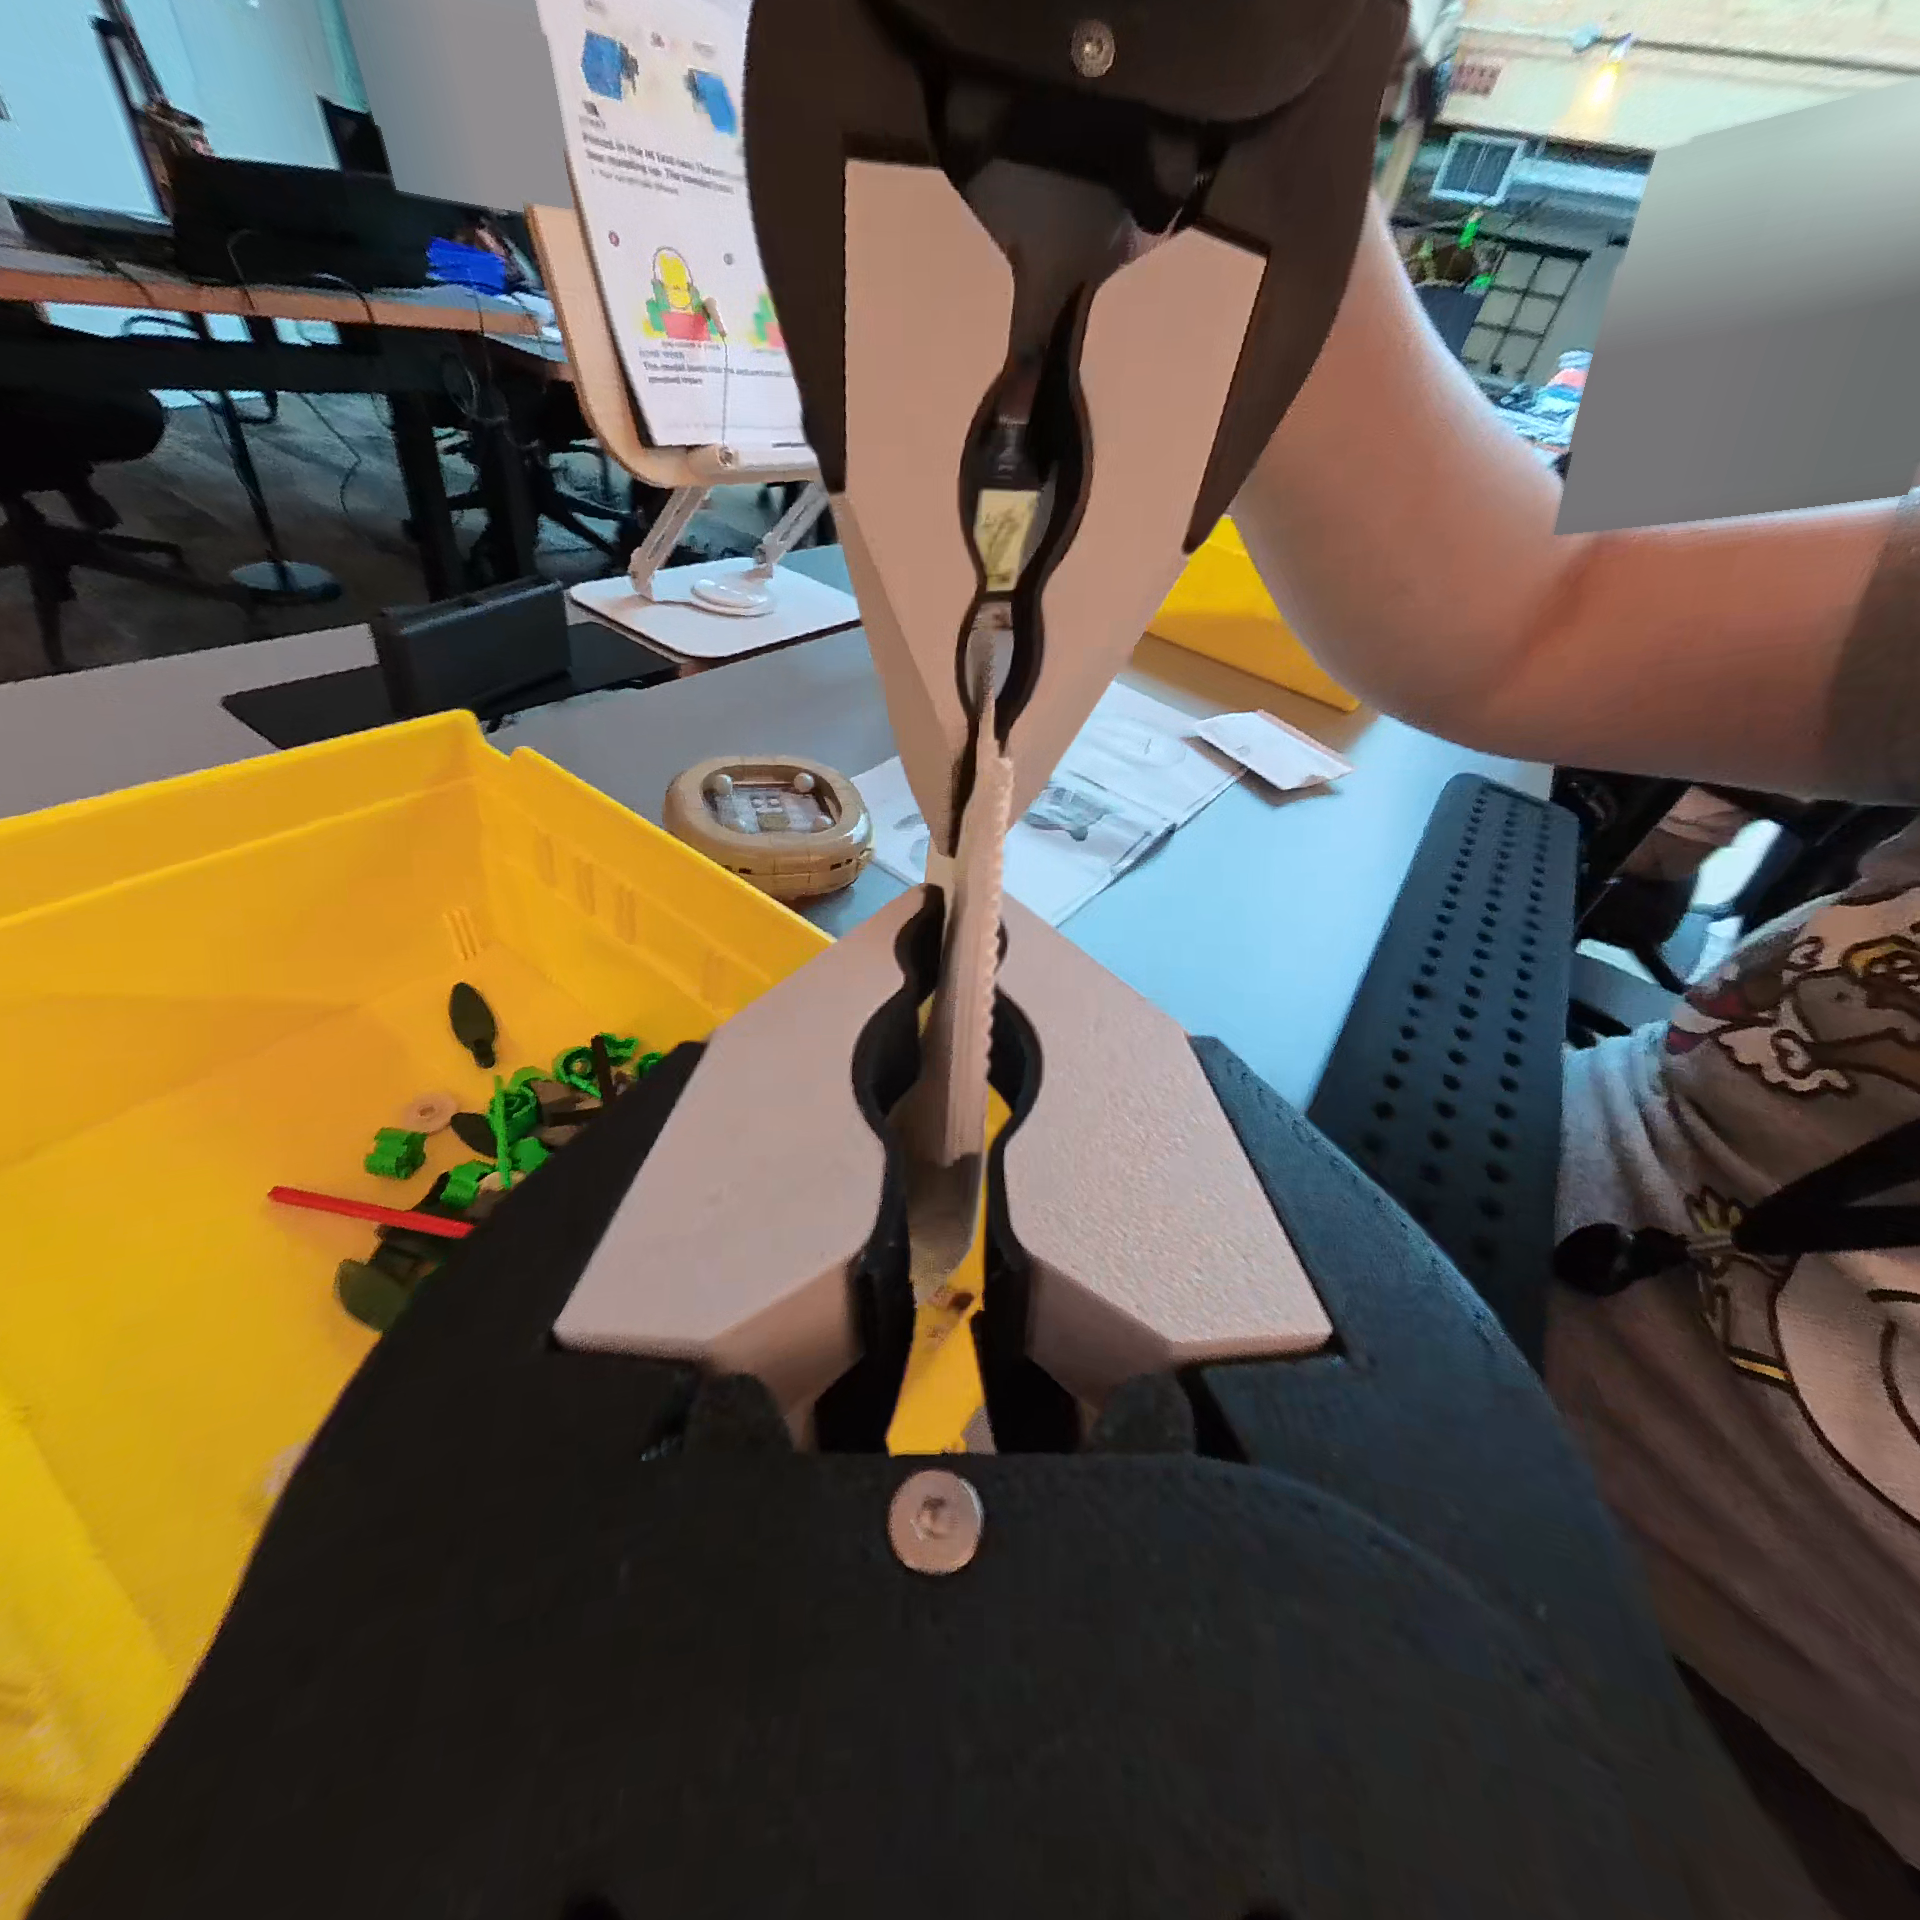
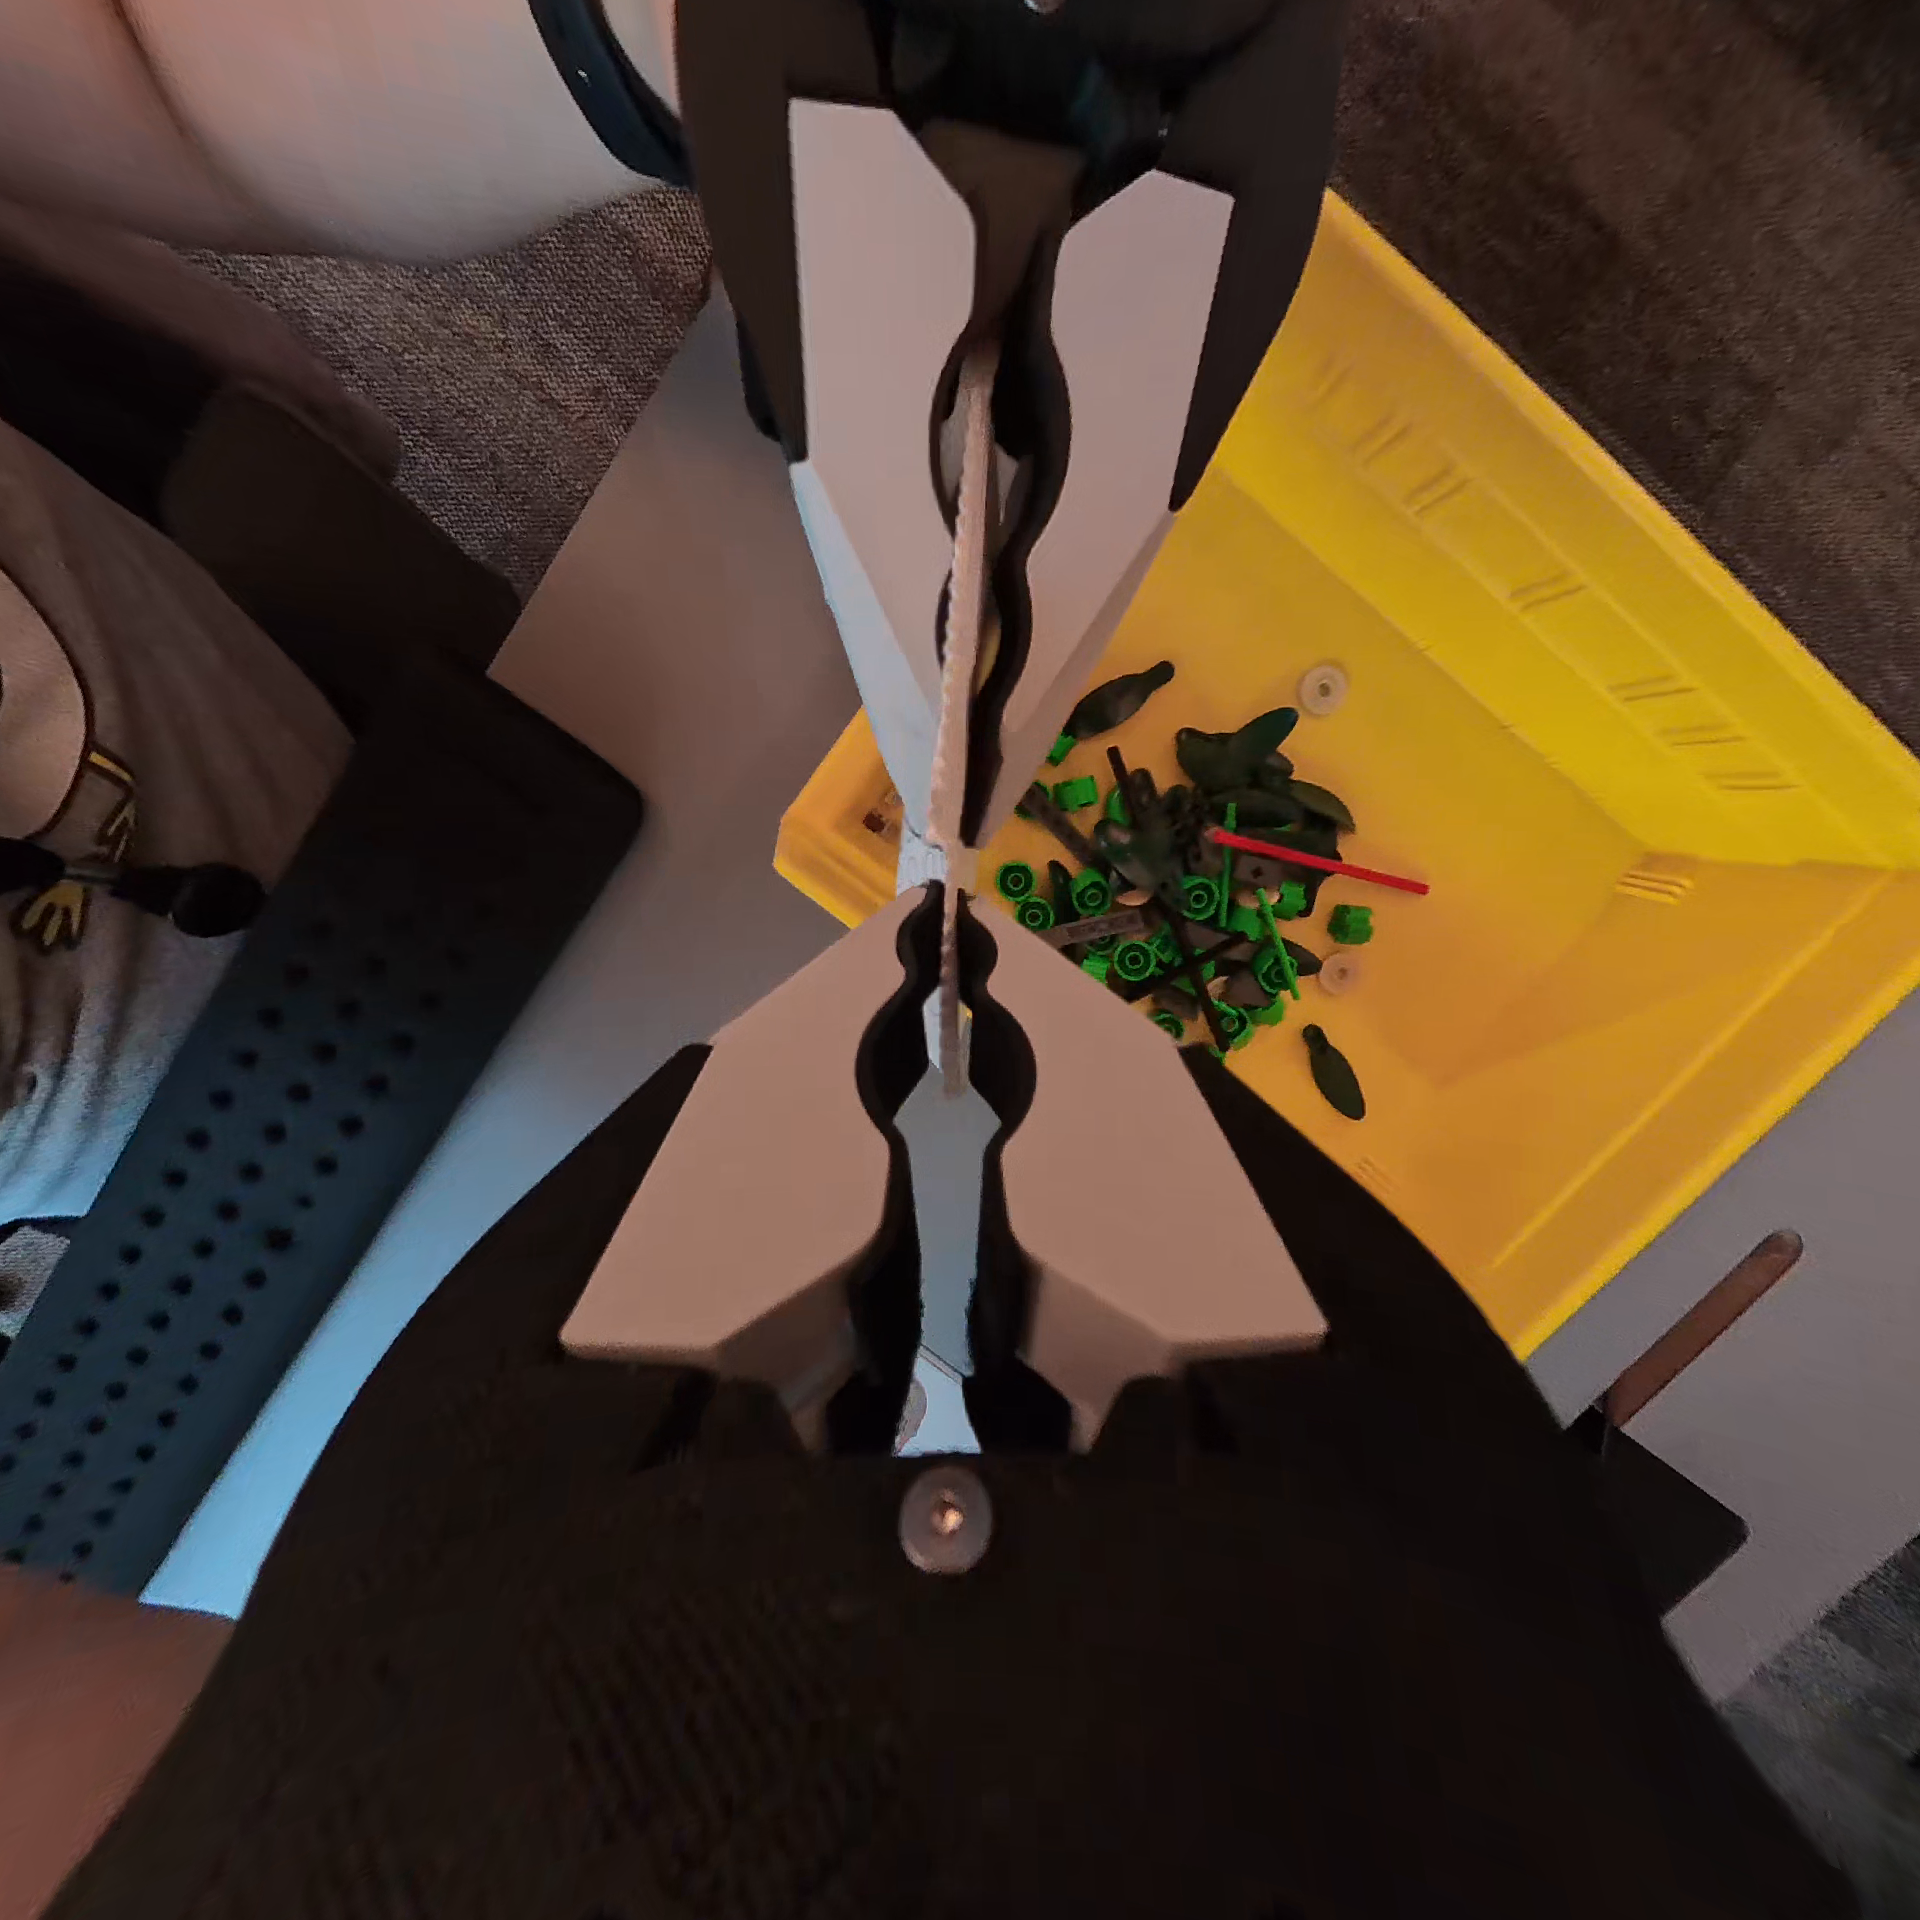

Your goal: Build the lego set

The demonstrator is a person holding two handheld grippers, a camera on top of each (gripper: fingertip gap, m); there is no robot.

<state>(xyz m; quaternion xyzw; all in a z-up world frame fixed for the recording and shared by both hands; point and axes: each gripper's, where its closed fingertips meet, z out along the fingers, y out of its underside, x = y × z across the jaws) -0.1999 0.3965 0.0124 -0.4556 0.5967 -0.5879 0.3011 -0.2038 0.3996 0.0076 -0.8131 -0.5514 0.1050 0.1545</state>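
Note:
My left gripper (image 1: 943, 899) and right gripper (image 2: 945, 904) meet tip to tip in the air above the near corner of a yellow bin (image 1: 312, 790). A thin pale ribbed strip (image 1: 977, 987) runs lengthwise between both pairs of fingers, and both grippers are shut on it. Most of its length lies inside the left gripper, as the right wrist view (image 2: 961, 582) shows. The right gripper (image 1: 961, 831) comes down from above in the left wrist view. The bin (image 2: 1558, 1091) holds several loose green and dark pieces (image 2: 1174, 894) and a red rod (image 2: 1320, 862).
An instruction sheet on a stand (image 1: 675, 260) stands at the back. A round tan model (image 1: 769, 826), an open booklet (image 1: 1122, 790) and a second yellow bin (image 1: 1247, 613) lie on the grey table. A black perforated chair arm (image 1: 1455, 1018) and the person's forearm (image 1: 1507, 520) are at right. Left and right tips are no more than a few centimetres apart.

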